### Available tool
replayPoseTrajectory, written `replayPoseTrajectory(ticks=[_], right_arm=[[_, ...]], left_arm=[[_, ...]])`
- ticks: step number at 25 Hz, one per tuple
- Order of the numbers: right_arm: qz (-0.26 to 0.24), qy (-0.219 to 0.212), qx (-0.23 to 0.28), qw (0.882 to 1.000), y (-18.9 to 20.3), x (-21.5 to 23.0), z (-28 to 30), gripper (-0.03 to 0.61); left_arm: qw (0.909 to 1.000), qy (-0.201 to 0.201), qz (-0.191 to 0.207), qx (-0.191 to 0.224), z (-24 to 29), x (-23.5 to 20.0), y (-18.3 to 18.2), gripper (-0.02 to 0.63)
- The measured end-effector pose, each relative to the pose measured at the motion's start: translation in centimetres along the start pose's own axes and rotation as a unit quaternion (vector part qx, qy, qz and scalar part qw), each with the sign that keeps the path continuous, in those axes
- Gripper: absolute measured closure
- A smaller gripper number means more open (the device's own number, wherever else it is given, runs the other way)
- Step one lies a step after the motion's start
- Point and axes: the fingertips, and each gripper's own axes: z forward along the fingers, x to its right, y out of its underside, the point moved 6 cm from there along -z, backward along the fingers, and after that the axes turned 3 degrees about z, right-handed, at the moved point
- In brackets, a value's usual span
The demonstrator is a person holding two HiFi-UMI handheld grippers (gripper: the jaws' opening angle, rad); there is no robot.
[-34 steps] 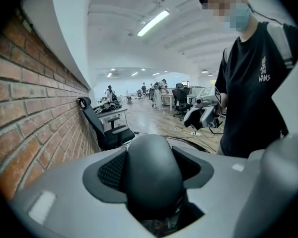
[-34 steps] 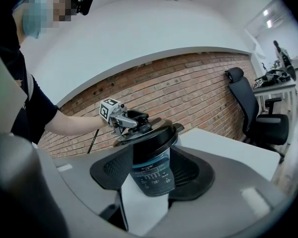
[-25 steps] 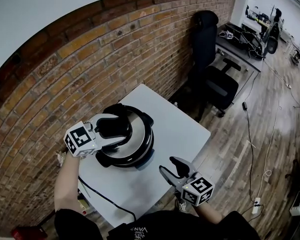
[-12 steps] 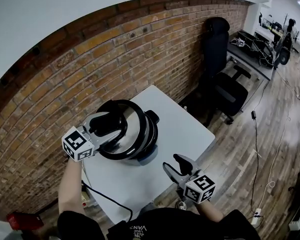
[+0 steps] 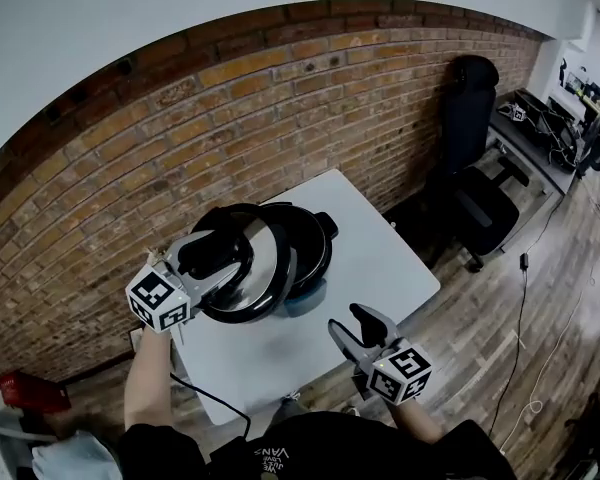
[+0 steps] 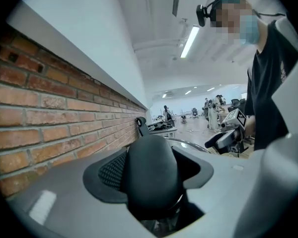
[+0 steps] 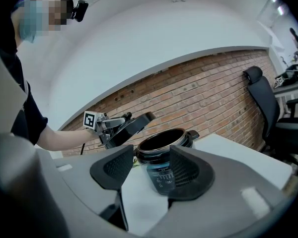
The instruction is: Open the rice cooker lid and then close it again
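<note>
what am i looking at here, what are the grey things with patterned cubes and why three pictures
There is no robot: a person holds a grey two-jaw tool in each hand, and the patterned cubes are part of those tools. The head view comes from a camera on the person's head, looking down. The other two come from cameras riding on each tool, looking along its jaws. On the white square table stands a black and silver rice cooker, open. The left tool is closed on the black knob of the round silver lid and holds it tilted, lifted to one side of the pot. The right tool is open and empty, near the table's front edge; in its own view the cooker shows beyond the jaws, untouched.
</note>
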Motion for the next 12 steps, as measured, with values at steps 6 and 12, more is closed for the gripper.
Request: replayPoseTrajectory(ticks=[6,12], right_arm=[[-0.003,-0.029,-0.006,1.0,0.2,-0.7,-0.5,0.357],[-0.007,-0.051,-0.013,0.999,0.6,-1.0,-1.9,0.357]], left_arm=[[0.9962,-0.075,-0.044,0.011,-3.9,2.6,1.1,0.333],[0.9851,-0.153,-0.076,0.021,-7.4,6.5,2.5,0.333]])
